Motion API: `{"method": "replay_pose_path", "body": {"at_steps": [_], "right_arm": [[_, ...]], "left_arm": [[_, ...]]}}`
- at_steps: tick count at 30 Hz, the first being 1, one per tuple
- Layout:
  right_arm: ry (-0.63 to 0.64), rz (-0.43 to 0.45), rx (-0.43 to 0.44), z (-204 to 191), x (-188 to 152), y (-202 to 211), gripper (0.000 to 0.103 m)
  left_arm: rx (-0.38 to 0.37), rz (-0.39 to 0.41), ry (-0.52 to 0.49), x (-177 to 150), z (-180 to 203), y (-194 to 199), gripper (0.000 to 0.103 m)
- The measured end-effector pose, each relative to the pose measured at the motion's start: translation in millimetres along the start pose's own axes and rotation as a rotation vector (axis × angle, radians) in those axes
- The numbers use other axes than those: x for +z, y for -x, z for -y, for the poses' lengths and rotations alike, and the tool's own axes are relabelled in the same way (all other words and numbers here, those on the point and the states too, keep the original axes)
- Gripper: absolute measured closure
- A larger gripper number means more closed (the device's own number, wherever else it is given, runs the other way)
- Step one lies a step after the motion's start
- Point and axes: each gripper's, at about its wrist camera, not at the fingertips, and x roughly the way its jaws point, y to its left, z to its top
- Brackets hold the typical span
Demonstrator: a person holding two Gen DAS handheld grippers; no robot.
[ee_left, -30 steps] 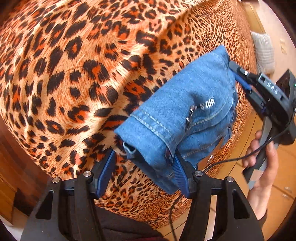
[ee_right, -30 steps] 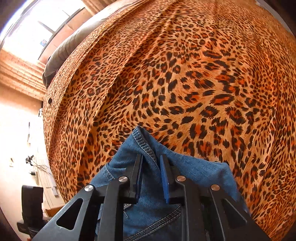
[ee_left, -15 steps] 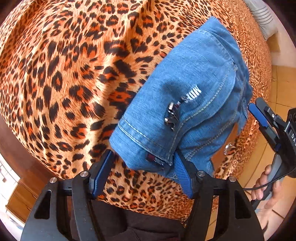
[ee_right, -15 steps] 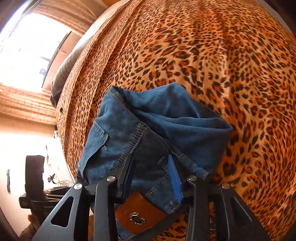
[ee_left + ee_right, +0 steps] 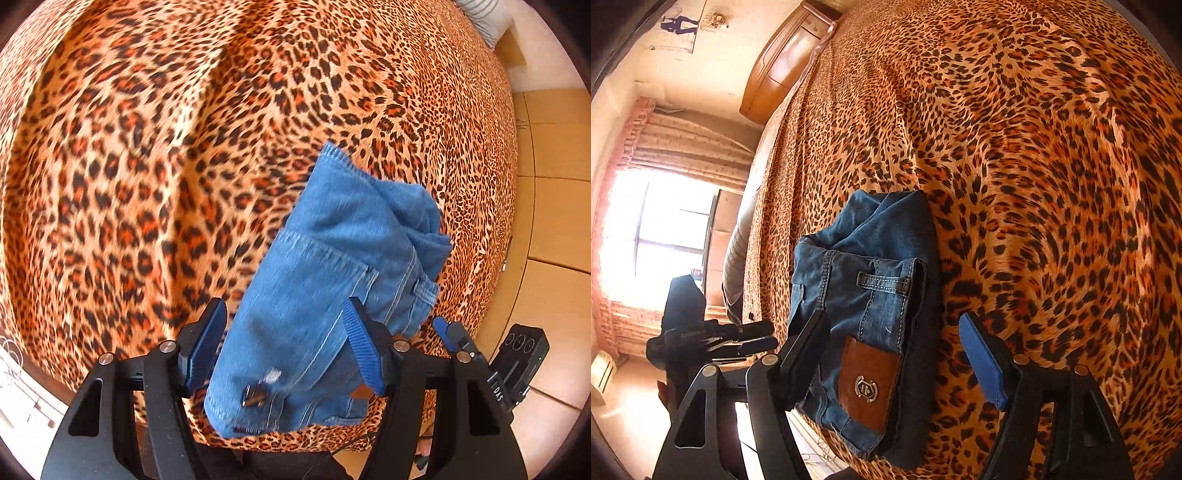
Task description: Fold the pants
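The blue jeans [image 5: 332,258] lie as a folded bundle on the leopard-print bed cover [image 5: 147,147], close to the bed's near edge. In the right wrist view the jeans [image 5: 871,251] show a belt loop and a brown leather patch [image 5: 868,384] facing up. My right gripper [image 5: 897,350] hovers over that end with its jaws opening and its pads clear of the denim. My left gripper [image 5: 284,343] is open above the other end, the cloth showing between its fingers without being pinched. The right gripper [image 5: 454,339] also shows at the bed's edge.
The bed cover [image 5: 1034,147] stretches far beyond the jeans. A wooden headboard [image 5: 783,62] and a bright curtained window [image 5: 657,229] stand at the far left. Tiled floor [image 5: 554,221] runs beside the bed, with a pillow [image 5: 484,14] at the top corner.
The right gripper, shut on a denim fold a second ago, has let go and opened wide. The jeans now rest folded on the bed. Both grippers have swung round over the bundle.
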Motion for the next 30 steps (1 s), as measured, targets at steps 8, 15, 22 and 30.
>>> {"method": "replay_pose_path", "body": {"at_steps": [8, 15, 22, 30], "right_arm": [[0.021, 0.102, -0.242, -37, 12, -26, 0.096], [-0.057, 0.131, -0.279, -39, -5, -18, 0.087], [-0.199, 0.066, -0.264, -35, -111, 0, 0.059], [-0.102, 0.015, -0.353, -31, -127, -10, 0.082]], "left_arm": [[0.076, -0.083, -0.193, 37, 46, -36, 0.038], [0.012, -0.131, -0.345, 42, 39, -16, 0.038], [-0.078, -0.255, -0.387, -23, -14, -17, 0.038], [0.005, -0.188, -0.475, -70, -14, -11, 0.036]]}}
